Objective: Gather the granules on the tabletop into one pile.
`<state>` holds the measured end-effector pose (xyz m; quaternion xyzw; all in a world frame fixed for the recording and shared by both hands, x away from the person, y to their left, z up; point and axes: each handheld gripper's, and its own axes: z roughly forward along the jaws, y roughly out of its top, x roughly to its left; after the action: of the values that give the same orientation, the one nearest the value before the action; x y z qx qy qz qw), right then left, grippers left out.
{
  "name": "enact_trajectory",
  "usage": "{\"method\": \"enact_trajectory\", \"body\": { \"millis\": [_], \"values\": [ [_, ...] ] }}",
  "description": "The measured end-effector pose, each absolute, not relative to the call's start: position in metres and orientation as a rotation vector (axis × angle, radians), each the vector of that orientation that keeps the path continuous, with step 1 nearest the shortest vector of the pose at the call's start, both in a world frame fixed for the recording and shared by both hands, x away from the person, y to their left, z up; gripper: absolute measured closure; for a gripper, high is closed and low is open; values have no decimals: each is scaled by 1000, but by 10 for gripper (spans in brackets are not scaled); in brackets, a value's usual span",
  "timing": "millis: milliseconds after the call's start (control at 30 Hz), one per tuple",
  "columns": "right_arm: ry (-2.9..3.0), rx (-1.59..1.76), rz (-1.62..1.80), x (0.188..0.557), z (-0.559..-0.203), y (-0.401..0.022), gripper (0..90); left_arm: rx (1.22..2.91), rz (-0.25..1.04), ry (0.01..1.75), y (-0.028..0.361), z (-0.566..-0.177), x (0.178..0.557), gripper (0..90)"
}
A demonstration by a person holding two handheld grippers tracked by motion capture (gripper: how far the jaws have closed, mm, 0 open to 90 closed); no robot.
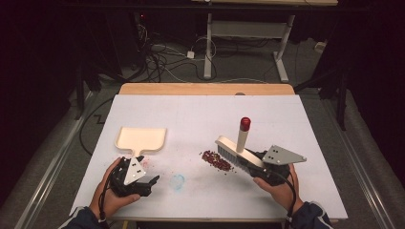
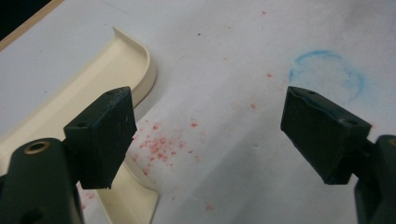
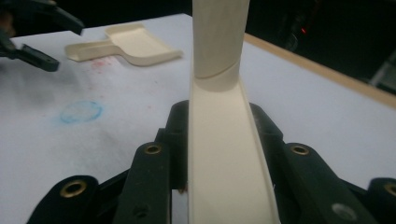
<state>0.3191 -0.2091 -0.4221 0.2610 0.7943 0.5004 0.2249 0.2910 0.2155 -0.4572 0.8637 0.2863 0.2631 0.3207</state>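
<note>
A cream brush [image 1: 237, 151] with a red-capped handle is tilted over the table, bristles down beside a pile of dark red crumbs [image 1: 216, 161]. My right gripper [image 1: 256, 165] is shut on the brush's head; in the right gripper view the brush back [image 3: 224, 158] runs up between the black jaws. A cream dustpan [image 1: 141, 139] lies flat at the left, handle toward the person. Just below it my left gripper [image 1: 144, 172] is open. In the left gripper view its fingers [image 2: 105, 135] stand wide apart with the dustpan handle [image 2: 133, 198] beside the left one, nothing held.
Faint red specks [image 2: 156, 144] are scattered by the dustpan handle. A blue chalk ring [image 1: 178, 181] marks the table [image 1: 200, 114] near the front middle. Beyond the wooden far edge are cables and desk legs [image 1: 208, 43] on the floor.
</note>
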Motion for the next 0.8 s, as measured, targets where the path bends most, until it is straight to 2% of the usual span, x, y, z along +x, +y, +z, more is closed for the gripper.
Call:
{"method": "enact_trajectory", "body": {
  "millis": [400, 800],
  "values": [
    [2050, 1026, 1177, 326, -444, -224, 676, 2273, 684, 747, 215, -457, 291, 177],
    [2197, 1118, 1020, 324, -429, -203, 679, 2294, 684, 706, 210, -458, 289, 183]
  ]
}}
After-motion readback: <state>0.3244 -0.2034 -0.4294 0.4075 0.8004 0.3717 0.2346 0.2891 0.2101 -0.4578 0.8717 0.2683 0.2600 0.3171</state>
